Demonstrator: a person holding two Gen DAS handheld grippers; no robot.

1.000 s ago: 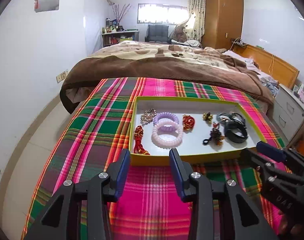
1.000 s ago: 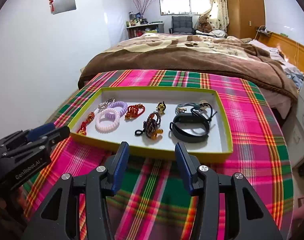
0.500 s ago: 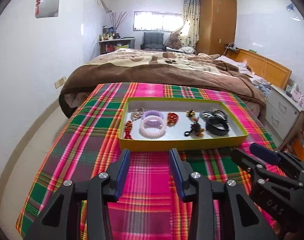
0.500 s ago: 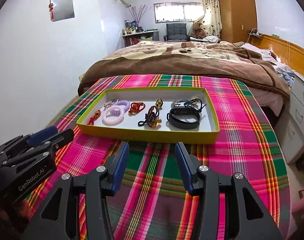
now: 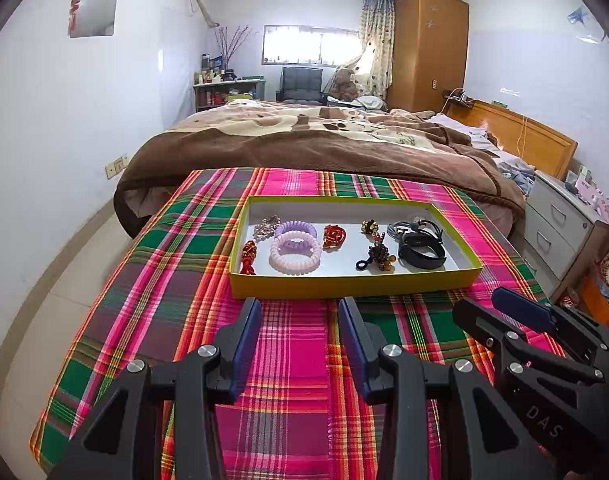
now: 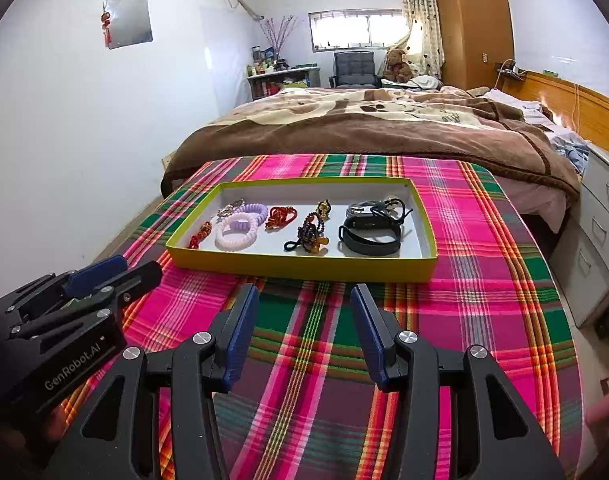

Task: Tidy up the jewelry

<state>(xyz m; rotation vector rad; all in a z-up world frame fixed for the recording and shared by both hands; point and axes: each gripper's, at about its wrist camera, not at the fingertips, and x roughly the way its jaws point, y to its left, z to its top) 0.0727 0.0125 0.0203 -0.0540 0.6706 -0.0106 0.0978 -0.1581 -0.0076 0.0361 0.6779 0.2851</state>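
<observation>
A yellow-rimmed tray [image 5: 352, 280] [image 6: 304, 269] lies on the plaid tablecloth and holds several jewelry pieces. Among them are a pink coil bracelet [image 5: 294, 255] [image 6: 237, 235], a purple coil bracelet [image 5: 295, 227], a red knot piece [image 5: 334, 236], a beaded charm [image 5: 378, 256] [image 6: 310, 234] and a black wristband [image 5: 422, 254] [image 6: 370, 234]. My left gripper [image 5: 299, 334] is open and empty, short of the tray's near wall. My right gripper [image 6: 304, 326] is open and empty, also short of the tray. Each gripper shows at the edge of the other's view.
The plaid table [image 5: 192, 288] ends at a bed with a brown blanket [image 5: 304, 140] beyond the tray. A white drawer unit [image 5: 560, 232] stands to the right. A white wall and bare floor [image 5: 64, 264] lie to the left.
Both grippers have drawn back and risen from the tray, which now looks smaller and farther away. Both stay open and empty. The jewelry has not moved.
</observation>
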